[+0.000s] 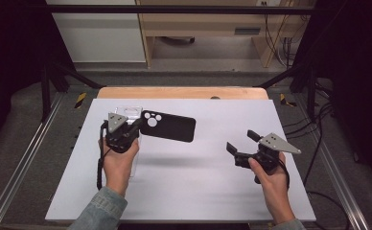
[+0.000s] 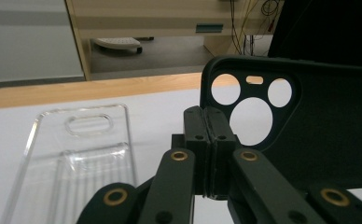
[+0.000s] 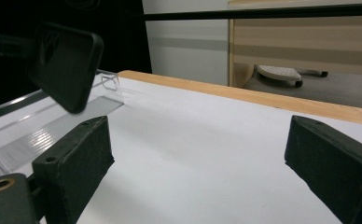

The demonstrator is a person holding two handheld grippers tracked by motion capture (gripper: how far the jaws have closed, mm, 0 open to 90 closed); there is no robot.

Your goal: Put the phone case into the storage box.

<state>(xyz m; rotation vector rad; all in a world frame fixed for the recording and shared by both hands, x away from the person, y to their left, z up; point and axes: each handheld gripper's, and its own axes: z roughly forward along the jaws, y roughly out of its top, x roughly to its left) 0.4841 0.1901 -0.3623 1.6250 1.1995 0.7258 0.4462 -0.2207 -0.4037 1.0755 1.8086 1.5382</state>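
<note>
A black phone case [image 1: 172,126] with round camera cutouts hangs above the white mat, held by its camera-end edge. My left gripper [image 1: 138,128] is shut on that edge; in the left gripper view the pads [image 2: 210,116] meet on the case's rim [image 2: 328,135]. A clear plastic phone case [image 1: 129,112] lies flat on the mat behind and under the left gripper, and the left gripper view has it [image 2: 76,154] at lower left. My right gripper [image 1: 241,142] stands open at the right of the mat, nothing between its jaws [image 3: 207,158]. Its view catches the black case [image 3: 67,65] far off at upper left.
The white mat [image 1: 198,182] covers a wooden table whose far edge [image 1: 181,92] shows behind it. Metal rails [image 1: 26,153] run along both sides. Cables [image 1: 313,143] trail at the right. A wooden desk [image 1: 203,28] stands beyond the table.
</note>
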